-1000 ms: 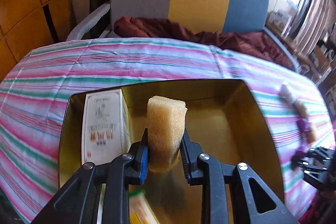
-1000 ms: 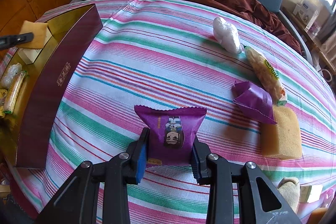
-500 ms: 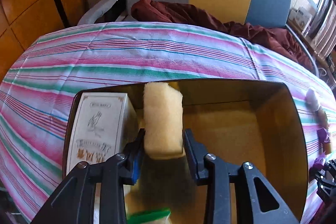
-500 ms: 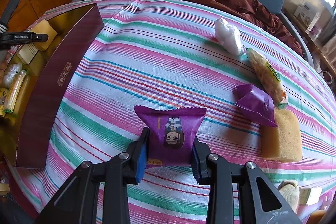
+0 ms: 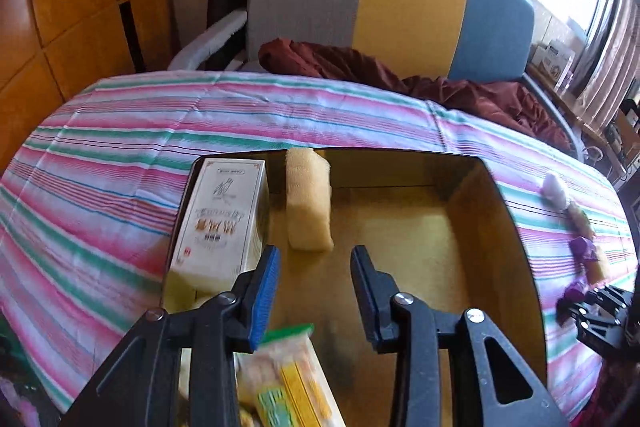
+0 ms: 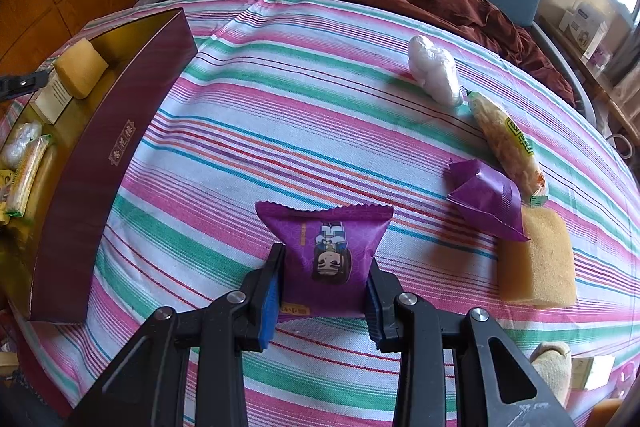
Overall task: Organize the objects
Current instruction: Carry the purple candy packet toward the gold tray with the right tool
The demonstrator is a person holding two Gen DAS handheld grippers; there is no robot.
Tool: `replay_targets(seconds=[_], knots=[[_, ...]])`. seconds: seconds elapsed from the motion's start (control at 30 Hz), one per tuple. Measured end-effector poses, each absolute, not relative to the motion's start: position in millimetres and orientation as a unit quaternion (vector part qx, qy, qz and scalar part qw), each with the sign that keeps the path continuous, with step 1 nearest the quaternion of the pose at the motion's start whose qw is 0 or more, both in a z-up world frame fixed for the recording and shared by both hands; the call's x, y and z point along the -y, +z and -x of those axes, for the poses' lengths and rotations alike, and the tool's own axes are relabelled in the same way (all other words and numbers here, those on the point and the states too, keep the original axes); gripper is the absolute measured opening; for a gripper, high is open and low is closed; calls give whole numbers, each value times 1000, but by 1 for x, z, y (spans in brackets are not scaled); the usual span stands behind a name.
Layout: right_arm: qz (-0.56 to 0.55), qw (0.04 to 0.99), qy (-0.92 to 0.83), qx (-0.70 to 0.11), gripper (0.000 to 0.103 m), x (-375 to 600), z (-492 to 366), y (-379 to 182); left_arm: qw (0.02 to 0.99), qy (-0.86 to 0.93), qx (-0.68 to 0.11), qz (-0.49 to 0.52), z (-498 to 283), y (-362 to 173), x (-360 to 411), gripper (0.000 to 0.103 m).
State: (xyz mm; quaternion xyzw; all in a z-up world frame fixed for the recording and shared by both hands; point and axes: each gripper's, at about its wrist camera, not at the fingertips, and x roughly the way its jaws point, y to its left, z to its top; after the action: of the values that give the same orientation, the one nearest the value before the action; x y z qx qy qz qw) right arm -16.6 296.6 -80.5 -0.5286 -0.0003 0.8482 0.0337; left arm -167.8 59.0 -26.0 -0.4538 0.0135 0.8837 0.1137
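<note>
Landmark taken: the maroon box [image 6: 108, 163] with gold lining, at the left end of the striped surface [image 6: 320, 87].

Inside the box, far-left corner: white carton [image 5: 224, 219]. Just right of it, yellow sponge [image 5: 308, 203] stood on end, leaning toward the box's far wall. Risk judged: could topple onto the bare gold floor if knocked by anything set down next to it.

Left tongs [image 5: 314, 279] above the box interior, parted with nothing between the pads, clear of the sponge. Noodle packet [image 5: 288, 383] under the tongs, blurred and cut off by the frame edge; print unreadable.

Right of the box, on the surface: right tongs [image 6: 324, 287] clamped narrow on the purple snack pouch [image 6: 328, 251], low on the pouch. Risk judged: slick film, grip near one end, could slip or swing on the way over the box wall.

Further right of the box: white wrapped lump [image 6: 434, 75], long snack bar [image 6: 508, 143], folded purple wrapper [image 6: 488, 199], second sponge [image 6: 538, 263]. Wrapper overlapped the second sponge; touching or not, undecided. Items at the bottom-right corner cut off, unidentified.
</note>
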Motion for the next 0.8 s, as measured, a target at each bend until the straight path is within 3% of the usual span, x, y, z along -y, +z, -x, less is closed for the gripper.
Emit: replay_targets(seconds=[0.47, 0.8], knots=[[521, 41, 852, 28, 35, -291, 14, -80, 108, 923, -46, 367, 61, -3, -69, 37], [519, 45, 853, 21, 35, -291, 13, -78, 128, 913, -38, 384, 29, -16, -71, 37]])
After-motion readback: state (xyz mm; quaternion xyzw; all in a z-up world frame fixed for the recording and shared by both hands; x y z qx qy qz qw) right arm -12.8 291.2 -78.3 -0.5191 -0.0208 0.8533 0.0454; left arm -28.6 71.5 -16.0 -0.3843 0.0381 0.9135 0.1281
